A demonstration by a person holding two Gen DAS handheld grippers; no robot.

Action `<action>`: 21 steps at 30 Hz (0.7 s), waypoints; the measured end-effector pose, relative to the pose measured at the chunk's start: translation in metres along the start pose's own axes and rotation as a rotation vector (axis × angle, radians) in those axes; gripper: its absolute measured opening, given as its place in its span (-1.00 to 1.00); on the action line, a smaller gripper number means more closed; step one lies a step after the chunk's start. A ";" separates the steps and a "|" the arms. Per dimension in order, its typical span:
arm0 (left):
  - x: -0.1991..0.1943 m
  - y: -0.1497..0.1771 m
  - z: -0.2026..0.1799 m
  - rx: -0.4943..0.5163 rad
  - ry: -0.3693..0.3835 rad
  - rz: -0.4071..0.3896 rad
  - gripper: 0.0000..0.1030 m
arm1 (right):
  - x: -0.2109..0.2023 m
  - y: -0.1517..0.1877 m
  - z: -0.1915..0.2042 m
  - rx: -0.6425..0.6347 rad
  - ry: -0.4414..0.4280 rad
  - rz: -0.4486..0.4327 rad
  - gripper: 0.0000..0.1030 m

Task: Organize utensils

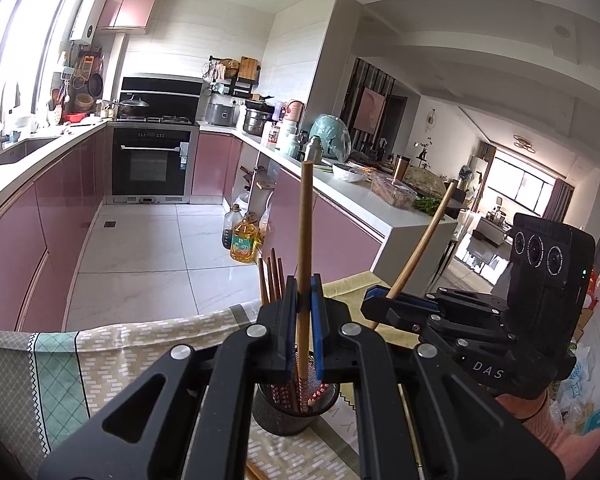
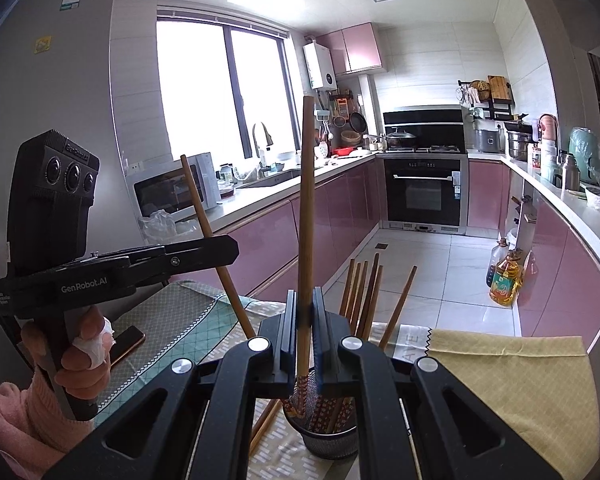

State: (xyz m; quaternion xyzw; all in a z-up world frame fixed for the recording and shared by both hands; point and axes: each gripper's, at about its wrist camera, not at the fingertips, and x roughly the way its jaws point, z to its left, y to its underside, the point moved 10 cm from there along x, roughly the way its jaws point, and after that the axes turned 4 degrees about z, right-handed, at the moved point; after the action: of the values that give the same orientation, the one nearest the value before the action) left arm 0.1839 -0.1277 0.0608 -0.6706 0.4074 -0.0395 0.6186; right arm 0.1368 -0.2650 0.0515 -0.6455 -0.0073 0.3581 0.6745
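Observation:
A black mesh holder (image 1: 284,412) (image 2: 332,436) stands on the cloth-covered table, right under both grippers. Several brown chopsticks (image 2: 364,292) lean in it. My left gripper (image 1: 304,284) is shut on one upright chopstick (image 1: 306,220), whose patterned lower end dips into the holder. From the right wrist view, that left gripper (image 2: 232,248) comes in from the left with its stick (image 2: 204,216) slanting. My right gripper (image 2: 305,300) is shut on a second chopstick (image 2: 306,200), its patterned end inside the holder too. In the left wrist view the right gripper (image 1: 374,300) sits at the right, its stick (image 1: 424,240) tilted.
A patterned tablecloth (image 1: 120,344) and a yellow cloth (image 2: 512,372) cover the table. Loose chopsticks (image 2: 264,424) lie beside the holder and a phone (image 2: 126,344) lies at the left. Beyond the table edge are floor tiles, an oil bottle (image 1: 244,240) and pink cabinets.

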 end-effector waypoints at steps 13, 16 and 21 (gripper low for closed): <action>0.025 0.006 0.000 0.002 -0.027 0.062 -0.86 | 0.018 0.004 -0.010 0.027 0.027 0.040 -0.88; 0.028 0.008 0.003 0.001 -0.038 0.076 -0.86 | 0.022 0.007 -0.010 0.037 0.030 0.051 -0.88; 0.031 0.011 0.008 0.004 -0.052 0.089 -0.86 | 0.026 0.012 -0.013 0.046 0.030 0.065 -0.88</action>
State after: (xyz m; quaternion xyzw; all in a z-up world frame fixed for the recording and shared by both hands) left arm 0.2031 -0.1383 0.0356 -0.6513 0.4205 0.0049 0.6317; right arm 0.1560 -0.2645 0.0270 -0.6350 0.0323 0.3701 0.6773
